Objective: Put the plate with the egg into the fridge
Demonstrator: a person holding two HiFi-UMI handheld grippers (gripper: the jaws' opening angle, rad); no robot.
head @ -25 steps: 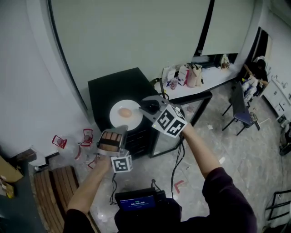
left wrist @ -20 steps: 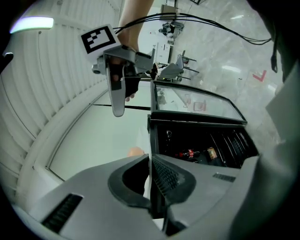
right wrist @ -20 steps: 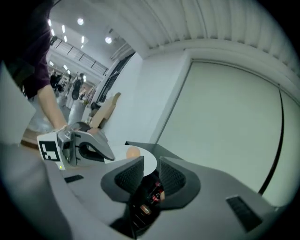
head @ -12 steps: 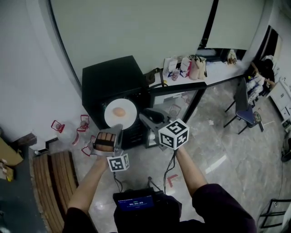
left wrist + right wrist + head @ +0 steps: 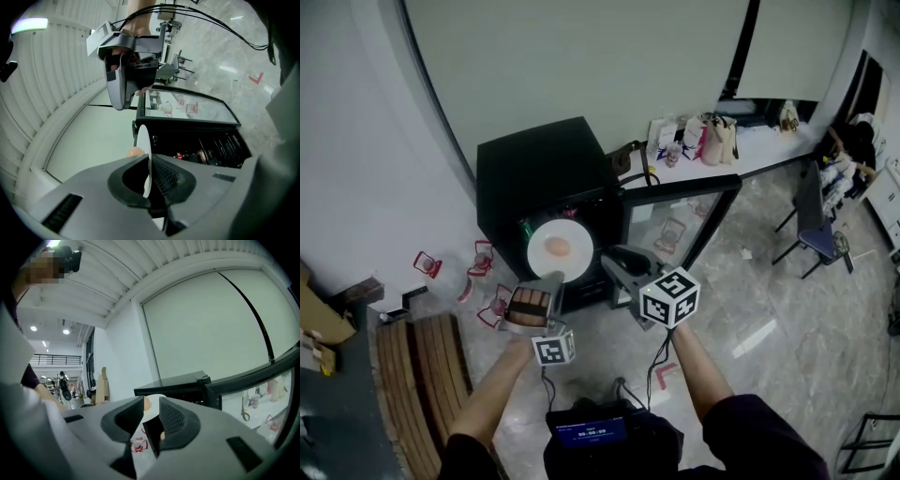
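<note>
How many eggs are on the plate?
1. The egg sits on the white plate, which the left gripper holds by its edge before the open fridge. None seems hidden.

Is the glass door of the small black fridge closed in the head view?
No, the glass door stands swung wide open, away from the front of the small black fridge.

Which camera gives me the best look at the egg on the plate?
The head view: the egg lies whole on the white plate, seen from above. The left gripper view catches that plate edge-on, with only a sliver of egg beside it. The right gripper view shows a small part of the egg beyond its jaws.
</note>
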